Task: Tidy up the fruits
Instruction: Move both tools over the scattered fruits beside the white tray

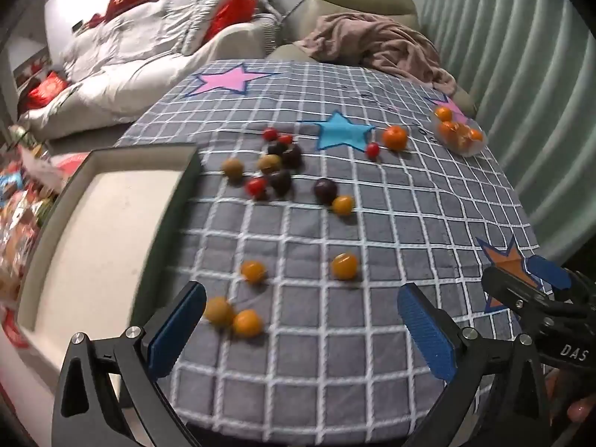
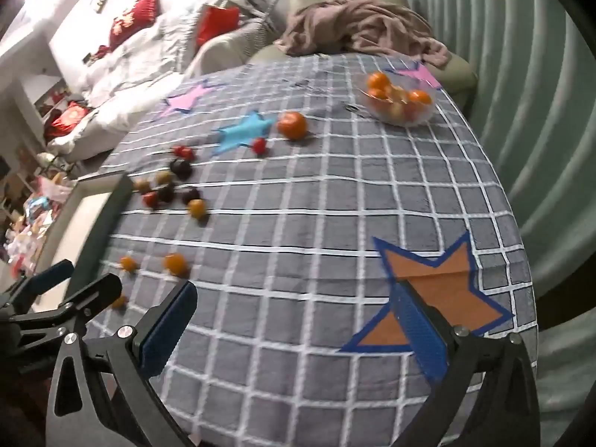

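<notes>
Small fruits lie loose on a grey checked tablecloth (image 1: 335, 335). A cluster of dark, red and tan fruits (image 1: 277, 165) sits mid-table beside an empty dark-rimmed tray (image 1: 111, 205). Several small orange fruits (image 1: 344, 265) lie nearer to me. A mandarin (image 1: 395, 137) rests by a blue star patch. A clear bowl of oranges (image 2: 396, 102) stands at the far right. My left gripper (image 1: 298, 305) hangs open above the near orange fruits, holding nothing. My right gripper (image 2: 294, 305) is open over bare cloth by an orange star patch (image 2: 428, 290).
Beyond the table are a white sofa with red cushions (image 1: 141, 37) and a chair draped with a pinkish blanket (image 1: 372, 43). A green curtain (image 2: 540, 111) runs along the right. Clutter (image 1: 18, 216) lies on the floor at the left of the tray.
</notes>
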Demonstrator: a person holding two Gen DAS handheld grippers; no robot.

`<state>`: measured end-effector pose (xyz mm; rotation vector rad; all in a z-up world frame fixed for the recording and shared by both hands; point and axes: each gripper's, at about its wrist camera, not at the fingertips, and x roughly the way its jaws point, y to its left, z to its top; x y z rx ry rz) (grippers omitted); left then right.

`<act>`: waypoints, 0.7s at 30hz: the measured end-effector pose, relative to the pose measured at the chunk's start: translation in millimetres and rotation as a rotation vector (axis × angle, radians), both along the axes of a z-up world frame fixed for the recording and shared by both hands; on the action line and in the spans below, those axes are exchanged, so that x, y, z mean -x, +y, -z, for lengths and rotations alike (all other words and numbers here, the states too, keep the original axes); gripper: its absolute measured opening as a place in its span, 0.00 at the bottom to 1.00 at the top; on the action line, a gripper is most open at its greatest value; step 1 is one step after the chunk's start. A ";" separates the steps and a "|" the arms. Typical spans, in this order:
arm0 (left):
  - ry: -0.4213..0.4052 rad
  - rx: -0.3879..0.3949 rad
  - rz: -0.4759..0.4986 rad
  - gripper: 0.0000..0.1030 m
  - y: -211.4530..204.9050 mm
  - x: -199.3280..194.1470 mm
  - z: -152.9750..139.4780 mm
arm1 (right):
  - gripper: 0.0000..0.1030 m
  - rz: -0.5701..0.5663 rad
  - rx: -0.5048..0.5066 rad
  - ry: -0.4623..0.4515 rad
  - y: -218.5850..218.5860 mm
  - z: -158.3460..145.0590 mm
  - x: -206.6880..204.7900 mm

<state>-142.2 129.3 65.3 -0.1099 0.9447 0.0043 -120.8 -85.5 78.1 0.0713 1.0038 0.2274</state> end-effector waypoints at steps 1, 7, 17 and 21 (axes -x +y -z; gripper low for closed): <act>0.000 0.009 -0.001 1.00 6.0 3.3 -2.0 | 1.00 -0.008 -0.001 0.000 3.3 -2.3 2.5; -0.031 0.007 -0.009 1.00 39.4 21.2 -21.6 | 1.00 -0.065 0.002 -0.024 31.5 -23.6 20.3; 0.019 -0.057 -0.073 1.00 76.4 39.6 -15.0 | 1.00 -0.134 0.013 -0.024 67.2 -32.4 32.4; 0.036 -0.063 -0.073 1.00 77.3 46.0 -7.8 | 1.00 -0.146 0.025 -0.018 74.9 -29.8 34.3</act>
